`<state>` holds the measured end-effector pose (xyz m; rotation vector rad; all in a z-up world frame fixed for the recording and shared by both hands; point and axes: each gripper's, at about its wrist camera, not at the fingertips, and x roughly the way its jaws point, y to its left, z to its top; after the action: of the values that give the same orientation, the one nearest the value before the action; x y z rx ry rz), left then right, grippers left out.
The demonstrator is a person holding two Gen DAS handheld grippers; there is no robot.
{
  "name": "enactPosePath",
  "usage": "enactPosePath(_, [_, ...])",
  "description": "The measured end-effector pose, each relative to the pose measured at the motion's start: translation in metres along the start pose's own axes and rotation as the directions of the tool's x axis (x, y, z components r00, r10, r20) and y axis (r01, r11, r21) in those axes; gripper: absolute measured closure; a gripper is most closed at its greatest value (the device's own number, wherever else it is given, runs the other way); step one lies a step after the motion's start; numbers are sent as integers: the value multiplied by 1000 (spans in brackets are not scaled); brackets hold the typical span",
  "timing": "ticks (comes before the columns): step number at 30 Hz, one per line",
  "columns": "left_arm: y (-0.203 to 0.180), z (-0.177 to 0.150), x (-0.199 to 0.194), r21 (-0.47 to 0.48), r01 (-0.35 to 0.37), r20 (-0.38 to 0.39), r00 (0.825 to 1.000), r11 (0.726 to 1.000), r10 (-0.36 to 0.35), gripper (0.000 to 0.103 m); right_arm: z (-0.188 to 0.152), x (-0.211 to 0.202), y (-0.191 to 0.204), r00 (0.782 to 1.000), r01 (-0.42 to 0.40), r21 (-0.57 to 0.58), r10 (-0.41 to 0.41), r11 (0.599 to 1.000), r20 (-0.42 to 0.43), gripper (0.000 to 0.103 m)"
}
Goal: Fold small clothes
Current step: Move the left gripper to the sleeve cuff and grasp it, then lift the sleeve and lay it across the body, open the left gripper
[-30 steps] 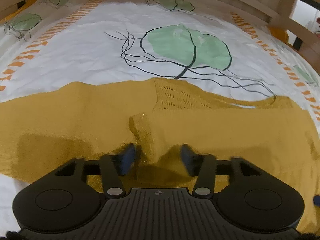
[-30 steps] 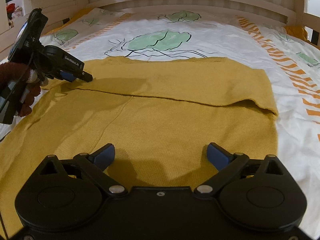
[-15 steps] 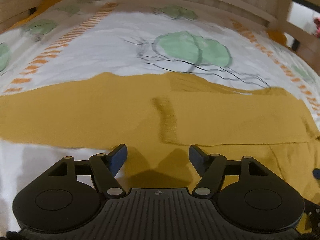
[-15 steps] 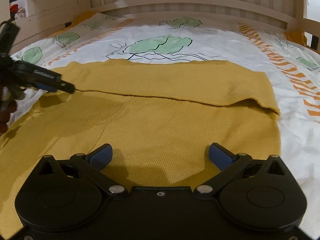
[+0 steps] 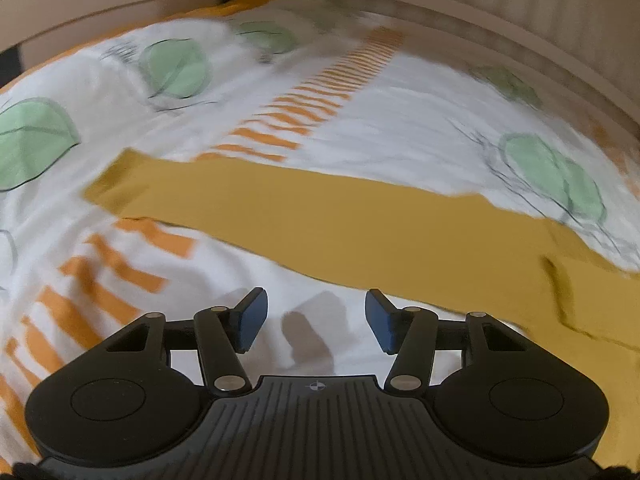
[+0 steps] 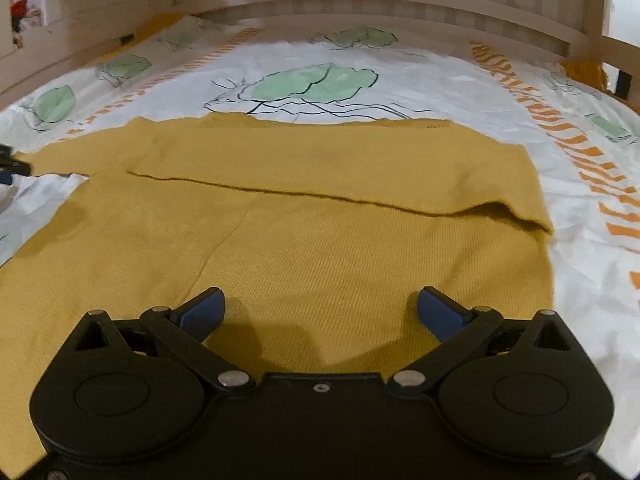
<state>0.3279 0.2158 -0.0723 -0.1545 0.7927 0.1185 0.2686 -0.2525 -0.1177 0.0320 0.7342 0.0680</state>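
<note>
Swung off the folded body toward the outstretched sleeve [image 5: 320, 224], my left tongs [image 5: 316, 320] hang empty over the bed [image 5: 400, 120], their jaws just narrowed, half-parted, while my right tongs [image 6: 320, 312] gape wide above the soft, limp yellow sweater [image 6: 320, 240], whose cuff edge looks best to pinch, open sheet all round.

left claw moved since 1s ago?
Yes. The left claw has slid left off the sweater's body and is now over white bedsheet below the outstretched sleeve; its jaws have just been closing, empty.
</note>
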Motion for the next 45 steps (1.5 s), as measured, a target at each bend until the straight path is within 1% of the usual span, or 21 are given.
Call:
enactPosePath(3, [31,13,6,-70,-23,8,1000,997,24,50,9,-3,13,999,-25,21,25,999,25,3])
enactPosePath(5, [52,21,10,-123,-36,10,999,992,38,50,17,-1,27,999,-31,6,30,1000,41,3])
enactPosePath(7, [73,27,13,-177,-53,16,998,983,57,50,24,5,41,998,-40,-4,40,999,47,3])
enactPosePath(10, [101,37,19,-246,-76,22,996,966,84,50,31,16,59,997,-65,14,64,998,50,3])
enactPosePath(14, [132,45,31,-317,-94,16,994,944,104,50,34,33,83,995,-94,24,93,995,43,3])
enactPosePath(17, [148,48,43,-358,-95,8,995,929,104,50,30,45,95,995,-94,17,94,995,23,3])
enactPosePath(19, [155,49,50,-371,-89,10,995,924,100,50,27,52,98,996,-84,13,84,996,7,3])
enactPosePath(24, [163,55,66,-385,-79,25,995,920,96,50,22,55,99,997,-79,9,79,997,15,2])
enactPosePath(27, [168,61,72,-411,-70,40,995,909,95,50,21,57,101,997,-81,4,81,997,15,1])
enactPosePath(28, [169,63,74,-417,-72,47,994,906,100,54,21,58,102,997,-76,-3,76,997,14,0])
enactPosePath(29, [169,64,74,-422,-78,54,992,903,110,69,21,58,103,997,-70,-10,71,997,13,0])
enactPosePath(30, [170,65,74,-428,-98,53,990,898,133,80,20,58,104,998,-65,-16,65,998,13,0])
enactPosePath(31, [170,66,75,-438,-119,42,987,891,153,98,20,59,105,998,-63,-18,63,998,13,0])
enactPosePath(32, [171,67,74,-453,-118,37,988,884,150,99,20,59,105,998,-64,-16,64,998,14,0])
enactPosePath(34, [171,68,66,-475,-65,80,990,878,117,99,20,60,104,997,-69,-10,70,998,16,0])
enactPosePath(35, [168,70,60,-471,-55,96,989,880,113,99,19,60,103,997,-73,-6,73,997,17,0])
enactPosePath(38, [149,83,37,-420,-26,128,988,907,88,99,19,60,102,997,-81,2,81,997,19,0])
enactPosePath(42, [116,107,0,-362,46,178,984,931,21,99,20,58,97,994,-104,25,103,994,26,0])
enactPosePath(45, [77,125,-29,-277,102,217,975,955,-42,99,22,56,91,991,-134,57,132,989,30,0])
